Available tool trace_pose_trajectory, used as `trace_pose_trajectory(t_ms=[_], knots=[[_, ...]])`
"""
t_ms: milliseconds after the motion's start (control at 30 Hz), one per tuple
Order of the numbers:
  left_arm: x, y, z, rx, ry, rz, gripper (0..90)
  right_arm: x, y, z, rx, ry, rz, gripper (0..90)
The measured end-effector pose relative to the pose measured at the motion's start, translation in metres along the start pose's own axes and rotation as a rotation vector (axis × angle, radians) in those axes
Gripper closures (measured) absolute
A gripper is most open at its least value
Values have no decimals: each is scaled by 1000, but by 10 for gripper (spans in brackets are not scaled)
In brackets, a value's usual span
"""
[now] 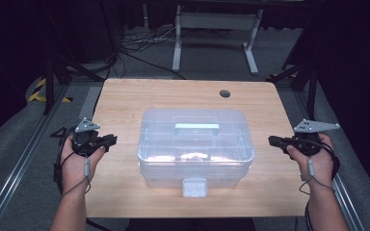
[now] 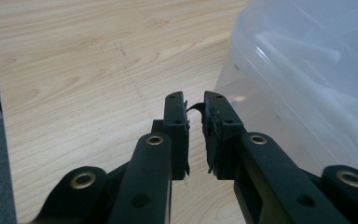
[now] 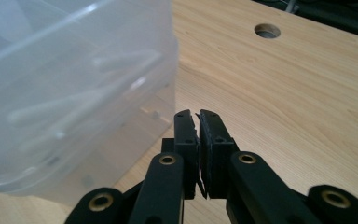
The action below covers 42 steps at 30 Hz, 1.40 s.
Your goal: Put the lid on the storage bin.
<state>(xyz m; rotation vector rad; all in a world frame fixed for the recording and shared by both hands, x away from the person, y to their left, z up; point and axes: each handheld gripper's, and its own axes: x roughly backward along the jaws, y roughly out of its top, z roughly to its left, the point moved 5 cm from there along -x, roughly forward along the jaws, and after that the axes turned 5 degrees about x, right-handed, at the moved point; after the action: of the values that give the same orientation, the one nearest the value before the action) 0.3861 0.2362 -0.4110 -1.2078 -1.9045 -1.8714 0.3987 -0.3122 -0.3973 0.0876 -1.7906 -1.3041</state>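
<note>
A clear plastic storage box (image 1: 196,144) with a lid, a pale handle (image 1: 197,127) and a front latch (image 1: 194,187) stands mid-table. My left gripper (image 1: 112,140) is held at the table's left edge, pointing toward the box and well apart from it. In the left gripper view the jaws (image 2: 195,100) stand slightly open with nothing between them, and the box wall (image 2: 307,70) is to the right. My right gripper (image 1: 271,140) hovers at the right edge, also aimed at the box. Its jaws (image 3: 197,114) are almost together, empty, beside the box (image 3: 65,93).
The wooden table (image 1: 125,96) has a round cable hole (image 1: 225,93) at the back right, which is also in the right gripper view as the hole (image 3: 267,31). Bare wood lies on both sides of the box. Cables and a white frame stand on the floor behind.
</note>
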Motion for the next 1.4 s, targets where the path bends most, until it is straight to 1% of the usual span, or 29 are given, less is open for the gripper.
trace_pose_trajectory(t_ms=[33,100,133,167,200,233,300,400,433,567,600,633,667,700,767,900,967,1033,1067,1267,1333,1400], knots=[[-2,0,1,-1,3,4,767,-5,-5,-4,1,5,18,856],[-7,-2,3,-3,0,12,760,-12,-12,-9,-3,-1,32,853],[-11,-4,3,-7,-5,26,758,-15,-15,-11,-10,-3,44,848],[-11,-4,3,-7,-5,26,754,-20,-21,-16,-19,-6,58,839],[-14,-5,4,-17,-9,34,754,-20,-21,-16,-19,-6,58,839],[-17,-6,4,-31,-14,43,750,-24,-26,-19,-23,-5,64,837],[-21,-8,4,-44,-20,52,748,-30,-33,-24,-31,-10,84,833],[-27,-11,4,-56,-29,70,743,-38,-41,-28,-44,-11,98,830],[-27,-11,4,-56,-29,70,741,-38,-41,-28,-44,-11,98,830],[-35,-17,6,-75,-36,96,735,-45,-47,-31,-45,-8,104,828],[-37,-18,6,-69,-42,96,736,-47,-48,-32,-48,-7,107,827],[-39,-20,6,-65,-51,107,736,-48,-50,-32,-50,-8,106,825],[-40,-23,7,-62,-48,118,736,-50,-51,-33,-49,-9,106,823],[-42,-24,9,-71,-39,125,737,-52,-52,-33,-51,-7,109,823],[-45,-28,10,-58,-49,140,740,-55,-55,-34,-54,-8,108,819],[-50,-34,14,-51,-41,159,738,-59,-59,-35,-59,-7,112,816],[-53,-38,15,-58,-39,178,738,-61,-60,-35,-57,-6,113,814],[-55,-41,15,-49,-35,185,735,-63,-62,-35,-61,-6,116,811],[-57,-43,15,-50,-35,199,735,-64,-63,-35,-59,-6,114,812],[-59,-51,18,-40,-27,220,736,-68,-68,-36,-65,-12,117,812],[-60,-53,19,-36,-30,218,735,-68,-70,-37,-67,-12,117,810],[-61,-56,21,-44,-20,232,732,-70,-72,-37,-66,-12,119,809]])
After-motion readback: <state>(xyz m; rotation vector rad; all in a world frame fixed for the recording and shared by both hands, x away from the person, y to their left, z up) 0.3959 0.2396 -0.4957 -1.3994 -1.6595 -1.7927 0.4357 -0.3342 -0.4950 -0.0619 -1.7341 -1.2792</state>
